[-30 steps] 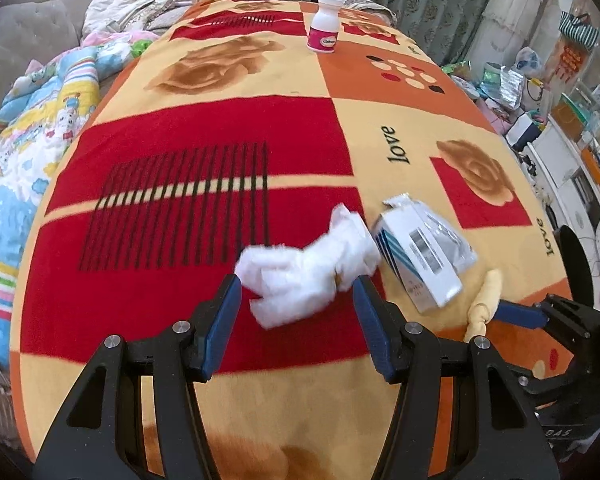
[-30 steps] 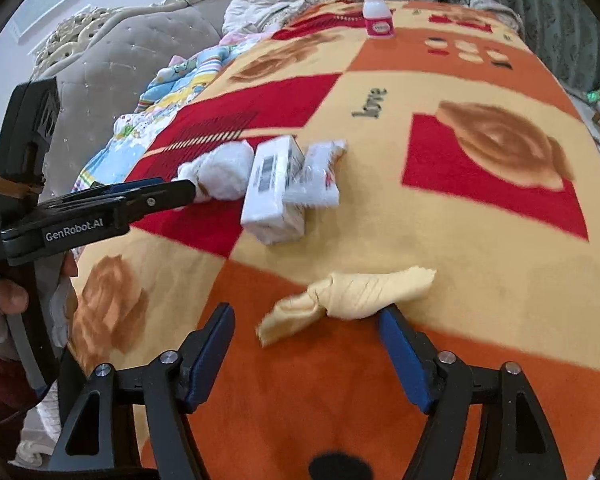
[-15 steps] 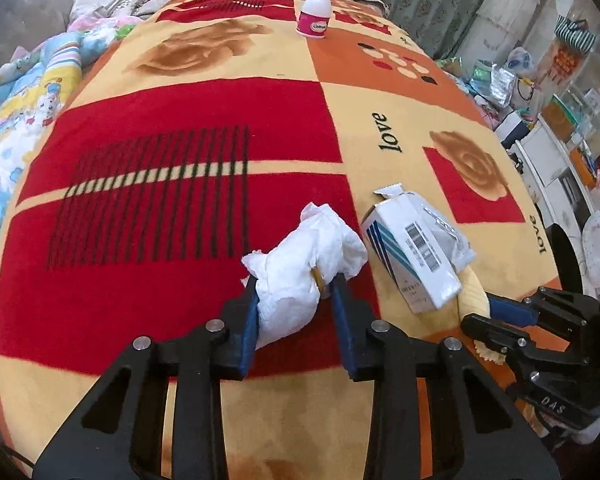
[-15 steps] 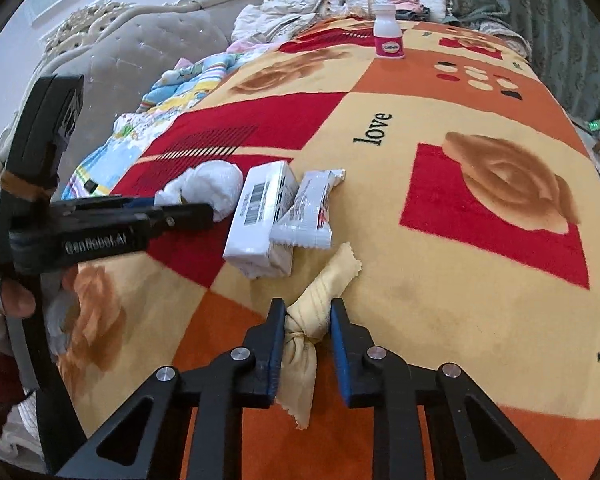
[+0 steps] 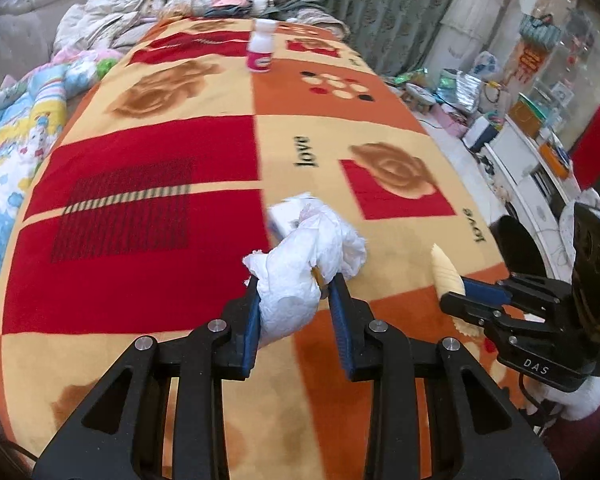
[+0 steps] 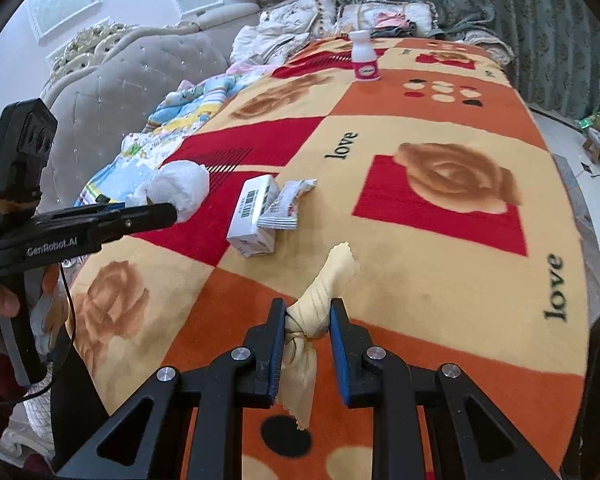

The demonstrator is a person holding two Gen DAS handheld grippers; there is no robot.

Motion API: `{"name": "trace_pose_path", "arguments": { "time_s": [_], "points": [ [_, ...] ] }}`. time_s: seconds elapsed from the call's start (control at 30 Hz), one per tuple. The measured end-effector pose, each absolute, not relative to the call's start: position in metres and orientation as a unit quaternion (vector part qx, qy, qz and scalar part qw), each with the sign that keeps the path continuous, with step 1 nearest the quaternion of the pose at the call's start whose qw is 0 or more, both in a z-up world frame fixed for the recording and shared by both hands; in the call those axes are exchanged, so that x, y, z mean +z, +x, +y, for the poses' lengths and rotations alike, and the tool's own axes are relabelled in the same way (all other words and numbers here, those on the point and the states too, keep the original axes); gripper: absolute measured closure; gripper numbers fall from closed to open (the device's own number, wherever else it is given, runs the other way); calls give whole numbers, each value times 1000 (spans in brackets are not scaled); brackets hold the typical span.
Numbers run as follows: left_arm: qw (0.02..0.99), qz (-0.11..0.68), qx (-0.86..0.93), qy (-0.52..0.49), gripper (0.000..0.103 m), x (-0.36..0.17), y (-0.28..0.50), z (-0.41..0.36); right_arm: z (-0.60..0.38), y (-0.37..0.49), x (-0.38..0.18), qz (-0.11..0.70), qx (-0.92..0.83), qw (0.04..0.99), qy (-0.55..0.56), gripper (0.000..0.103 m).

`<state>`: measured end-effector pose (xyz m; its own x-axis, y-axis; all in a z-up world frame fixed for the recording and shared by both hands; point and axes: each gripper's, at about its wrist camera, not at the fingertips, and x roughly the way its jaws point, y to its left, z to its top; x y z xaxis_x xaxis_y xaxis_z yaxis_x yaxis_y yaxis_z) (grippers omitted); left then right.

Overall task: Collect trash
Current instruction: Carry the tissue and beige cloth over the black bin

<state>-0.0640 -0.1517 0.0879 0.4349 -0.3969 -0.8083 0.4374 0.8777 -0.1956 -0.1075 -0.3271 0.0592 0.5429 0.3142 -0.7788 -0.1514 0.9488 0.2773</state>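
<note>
White crumpled tissue (image 5: 306, 268) is pinched in the left claw (image 5: 296, 300), lifted just above the blanket (image 5: 140, 240), and the right claw (image 6: 309, 330) is clamped on a twisted yellowish paper scrap (image 6: 320, 300). So two bits of trash are picked up but, as far as I can see, not binned yet; no bin shows in either view.

Still lying on the blanket: a white carton with a barcode (image 6: 254, 216) and, touching its right side, a silvery snack wrapper (image 6: 286, 208). Both sit just beyond the yellowish scrap, between the two claws. Way past the carton, near the far end, a small white bottle with a pink label (image 6: 365, 58) stands upright; looks like trash too, though I can't tell if it's empty. My guess is roughly half done at best.

Surface is a fleecy red, orange and cream blanket with roses and "love" printed on it. Left of the carton there's a grey tufted sofa (image 6: 140, 76) with a kids' quilt (image 5: 16, 148). Green curtains (image 6: 500, 8) hang beyond the bottle, and cluttered shelves (image 5: 540, 152) are off to the right.
</note>
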Motion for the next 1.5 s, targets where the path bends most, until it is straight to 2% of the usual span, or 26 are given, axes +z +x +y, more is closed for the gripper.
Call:
{"name": "trace_pose_path", "arguments": {
  "time_s": [0.63, 1.5],
  "points": [
    [826, 460, -320, 67, 74, 99, -104, -267, -405, -161, 87, 430, 63, 895, 97, 82],
    [785, 464, -393, 121, 74, 85, -133, -411, -535, -228, 79, 425, -51, 890, 156, 82]
  ]
}}
